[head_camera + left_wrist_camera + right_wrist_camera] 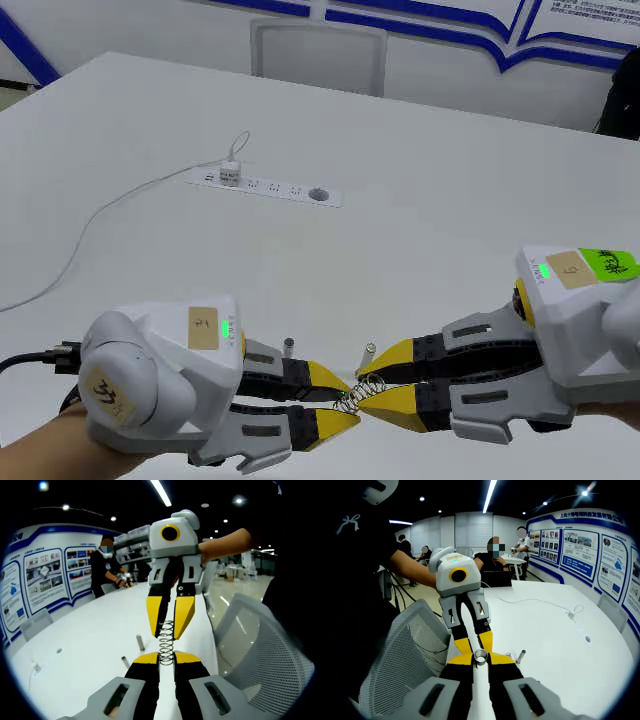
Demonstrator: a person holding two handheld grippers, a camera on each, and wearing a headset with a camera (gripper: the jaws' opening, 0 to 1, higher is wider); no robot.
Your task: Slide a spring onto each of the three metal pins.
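Head view: my left gripper (347, 403) comes in from the lower left and my right gripper (368, 396) from the lower right, their yellow tips meeting nose to nose just above the white table (450, 200); the spring (354, 397) lies across the meeting point, lifted clear of the tabletop; a pin (289, 347) stands upright just behind my left jaws and a second pin (370, 350) just behind the tips, both bare; a power strip (265, 186) lies well beyond, with a white cable trailing off to the left.

Left gripper view: my own jaws are drawn narrow, with the near end of the spring between the tips; I cannot tell whether they pinch it or only flank it; the coil runs straight up to the other gripper's yellow tips, which hold its far end; both pins stand on the table to the left; a mesh chair (260, 645) sits to the right.

Right gripper view: I see the spring end-on as a small ring, and my own tips are closed against it on both sides; the left gripper faces me from beyond it.
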